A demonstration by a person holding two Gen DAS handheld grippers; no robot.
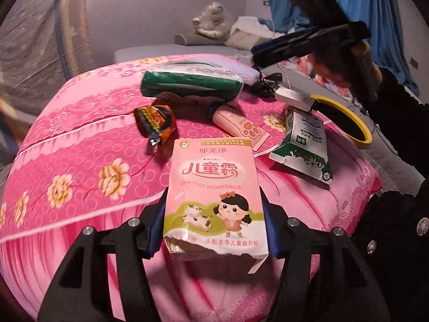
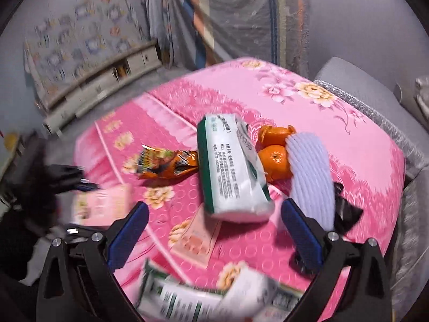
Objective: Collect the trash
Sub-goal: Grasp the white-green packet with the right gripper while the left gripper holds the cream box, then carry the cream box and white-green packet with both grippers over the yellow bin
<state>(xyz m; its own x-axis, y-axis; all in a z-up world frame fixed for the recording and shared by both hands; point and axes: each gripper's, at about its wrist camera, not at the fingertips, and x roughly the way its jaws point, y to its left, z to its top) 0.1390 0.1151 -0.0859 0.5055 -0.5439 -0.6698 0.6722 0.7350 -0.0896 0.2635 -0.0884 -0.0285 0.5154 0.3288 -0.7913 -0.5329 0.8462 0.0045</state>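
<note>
My left gripper (image 1: 214, 214) is shut on a pink children's-cream box (image 1: 214, 198) with a torn bottom, held above the pink floral bedspread (image 1: 80, 139). The box shows blurred in the right wrist view (image 2: 102, 204). My right gripper (image 2: 214, 230) is open and empty above the spread; it shows in the left wrist view (image 1: 308, 45). On the spread lie an orange snack wrapper (image 1: 155, 123) (image 2: 166, 163), a green-white milk carton (image 1: 303, 147) (image 2: 203, 295), a pink tube (image 1: 241, 126) (image 2: 195, 238) and a black wrapper (image 1: 268, 83) (image 2: 346, 209).
A green tissue pack (image 1: 190, 83) (image 2: 230, 169), two oranges (image 2: 276, 158), a lilac yarn roll (image 2: 311, 177) and a small white box (image 1: 293, 98) lie on the spread. A yellow-rimmed black bin (image 1: 346, 118) stands at the right. A grey sofa (image 2: 362, 86) is behind.
</note>
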